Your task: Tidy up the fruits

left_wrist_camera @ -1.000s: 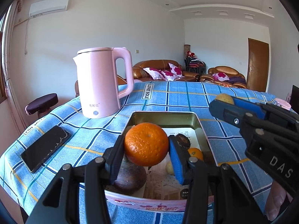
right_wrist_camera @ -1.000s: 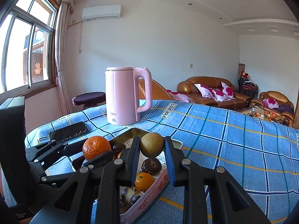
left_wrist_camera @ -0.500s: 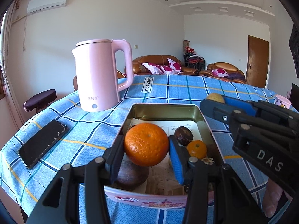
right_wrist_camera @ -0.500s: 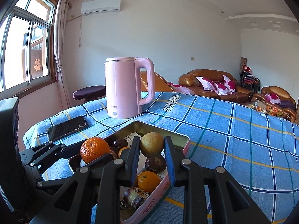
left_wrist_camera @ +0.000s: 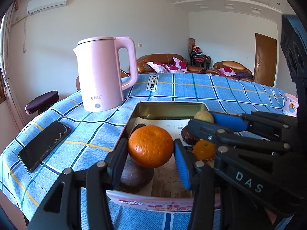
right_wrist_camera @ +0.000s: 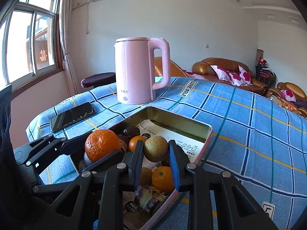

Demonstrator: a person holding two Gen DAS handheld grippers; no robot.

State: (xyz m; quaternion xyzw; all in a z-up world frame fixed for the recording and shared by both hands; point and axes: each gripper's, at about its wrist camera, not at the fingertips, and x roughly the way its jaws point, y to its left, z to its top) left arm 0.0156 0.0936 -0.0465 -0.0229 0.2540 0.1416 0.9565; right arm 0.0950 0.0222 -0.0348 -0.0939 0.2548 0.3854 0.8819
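Left wrist view: the left gripper, its jaws just eased wider, has a large round orange between them, a gap at the blue pad, above the rectangular metal tin. A pink electric kettle and black phone stand aside on the blue-checked bench. A pink cup shows only here.

Right wrist view: the right gripper clamps a small yellow-green fruit over the tin; the window shows only here.

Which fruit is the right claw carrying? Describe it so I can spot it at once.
Start at the pink kettle on the blue checked cloth; the open tin sits just in front of it. Over the tin, the right claw is shut on a small round fruit. It is dull yellow-green, unlike the bright oranges and dark brown fruits around it.
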